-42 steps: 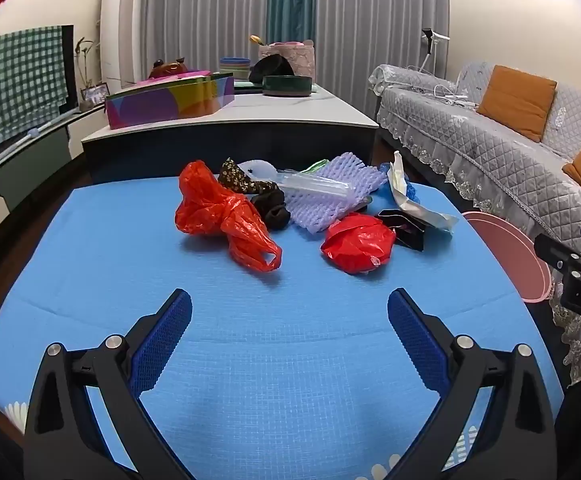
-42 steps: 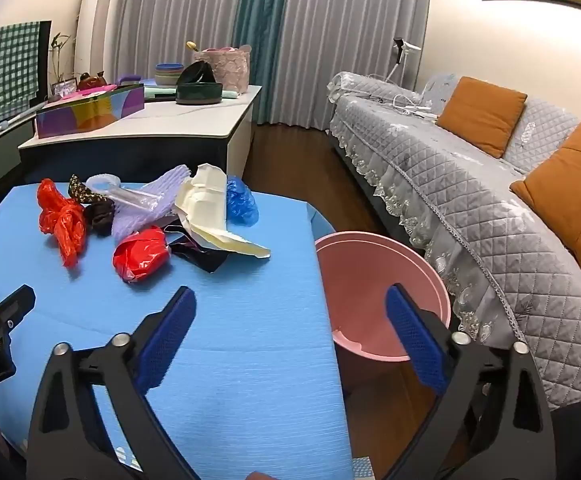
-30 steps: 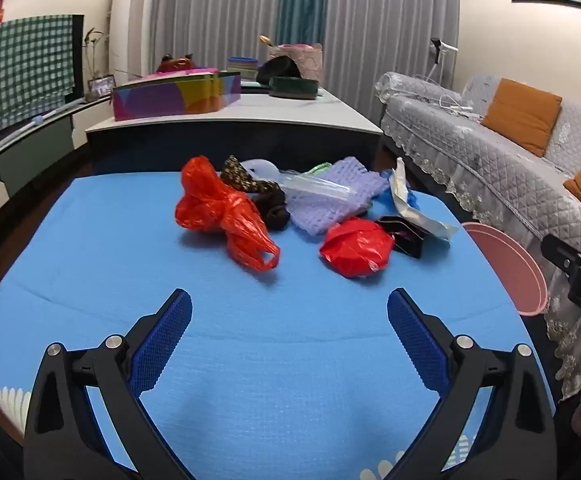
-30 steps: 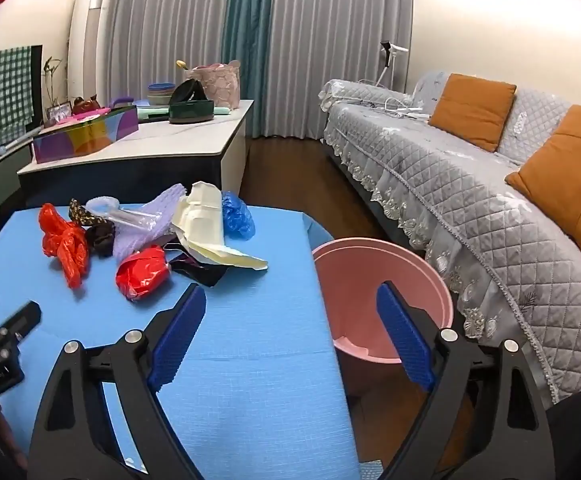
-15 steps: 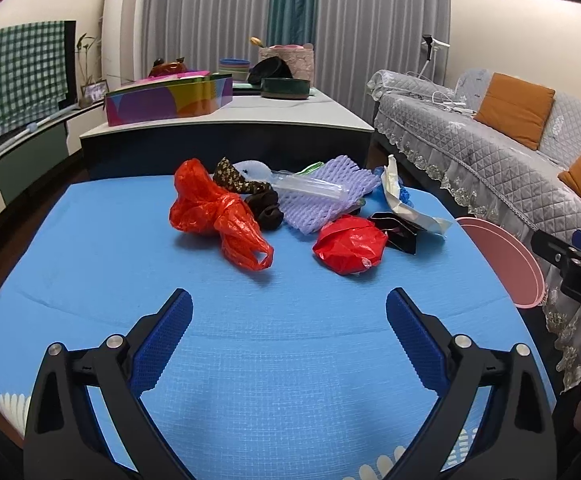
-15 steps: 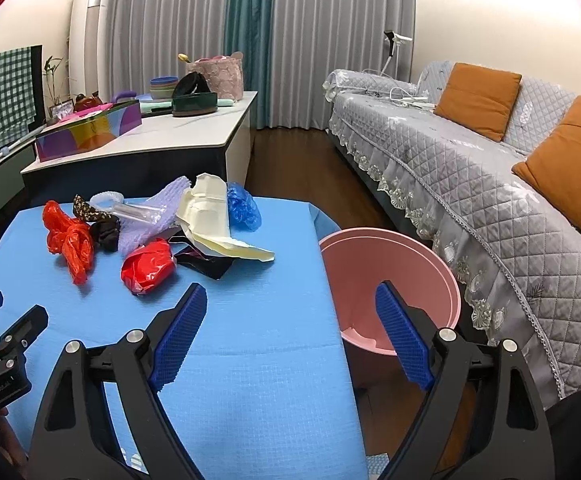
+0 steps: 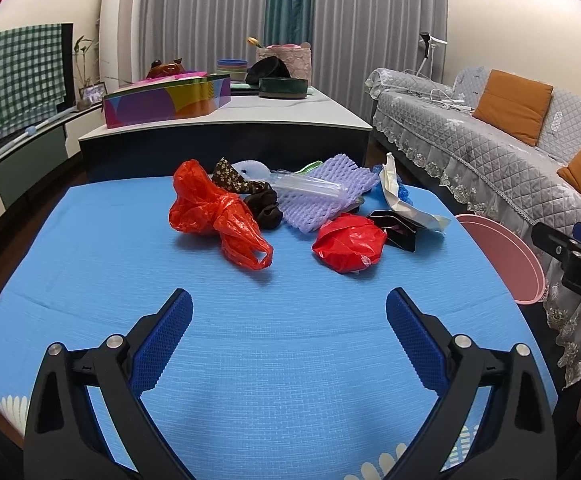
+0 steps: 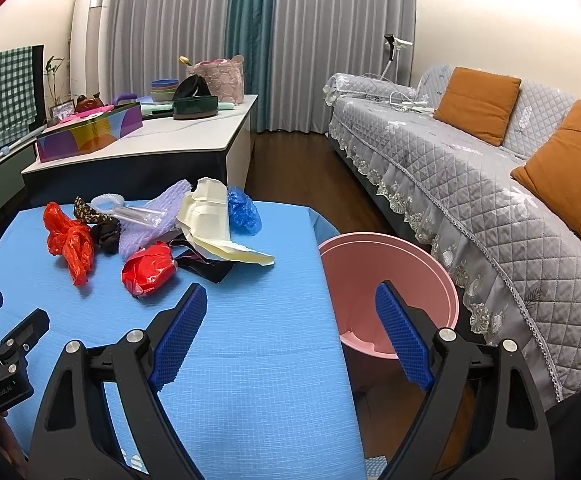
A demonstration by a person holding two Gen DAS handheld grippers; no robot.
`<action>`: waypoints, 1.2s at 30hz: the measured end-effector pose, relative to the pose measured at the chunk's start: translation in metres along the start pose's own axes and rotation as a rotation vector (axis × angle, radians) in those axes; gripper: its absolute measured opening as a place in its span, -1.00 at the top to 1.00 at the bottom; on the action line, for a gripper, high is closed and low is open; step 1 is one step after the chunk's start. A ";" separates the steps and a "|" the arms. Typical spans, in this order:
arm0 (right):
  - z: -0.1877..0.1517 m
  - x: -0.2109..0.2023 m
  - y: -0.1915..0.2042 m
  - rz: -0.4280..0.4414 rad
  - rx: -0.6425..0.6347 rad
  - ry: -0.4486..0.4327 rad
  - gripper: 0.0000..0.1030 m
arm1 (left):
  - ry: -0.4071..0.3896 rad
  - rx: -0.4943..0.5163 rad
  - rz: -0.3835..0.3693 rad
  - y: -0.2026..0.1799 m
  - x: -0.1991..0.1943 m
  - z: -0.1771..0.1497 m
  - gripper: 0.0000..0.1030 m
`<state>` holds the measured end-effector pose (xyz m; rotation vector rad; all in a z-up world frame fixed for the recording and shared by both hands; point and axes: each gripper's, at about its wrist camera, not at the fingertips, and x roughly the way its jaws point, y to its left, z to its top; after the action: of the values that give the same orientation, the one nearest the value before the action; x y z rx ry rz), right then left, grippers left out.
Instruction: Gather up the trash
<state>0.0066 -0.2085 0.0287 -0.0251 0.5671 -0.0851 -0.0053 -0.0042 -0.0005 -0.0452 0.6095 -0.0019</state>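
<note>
A pile of trash lies on the blue table (image 7: 290, 340): an orange-red plastic bag (image 7: 214, 216), a red crumpled wrapper (image 7: 348, 242), purple foam netting (image 7: 322, 196), a clear plastic tube (image 7: 310, 188), a black packet (image 7: 396, 230), cream paper (image 8: 210, 216) and a blue plastic bag (image 8: 242, 210). A pink bin (image 8: 386, 276) stands on the floor by the table's right edge. My left gripper (image 7: 288, 314) is open and empty, short of the pile. My right gripper (image 8: 290, 306) is open and empty over the table's right edge.
A grey quilted sofa (image 8: 490, 184) with orange cushions runs along the right. A white counter (image 7: 226, 120) with a colourful box and bowls stands behind the table. Wooden floor (image 8: 310, 168) lies between counter and sofa.
Both grippers drifted slightly; the views shifted a little. Both stay open and empty, and the trash has not moved.
</note>
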 end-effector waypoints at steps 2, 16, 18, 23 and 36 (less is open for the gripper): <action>0.000 0.000 0.000 0.001 -0.002 -0.001 -0.65 | 0.002 0.002 0.000 0.000 0.000 0.000 -0.82; 0.000 0.000 0.002 0.004 -0.003 -0.002 -0.65 | 0.002 0.002 -0.002 -0.001 0.000 0.000 -0.82; 0.000 0.000 0.002 0.005 -0.004 -0.001 -0.65 | 0.003 0.002 -0.001 -0.001 0.000 0.000 -0.82; 0.000 0.000 0.003 0.005 -0.004 -0.001 -0.65 | 0.004 0.002 -0.005 -0.002 0.000 0.001 -0.82; 0.000 -0.001 0.003 0.005 -0.003 -0.001 -0.64 | 0.002 0.006 -0.008 -0.004 -0.001 0.001 -0.82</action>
<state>0.0065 -0.2059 0.0289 -0.0268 0.5662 -0.0789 -0.0057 -0.0083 0.0010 -0.0418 0.6111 -0.0115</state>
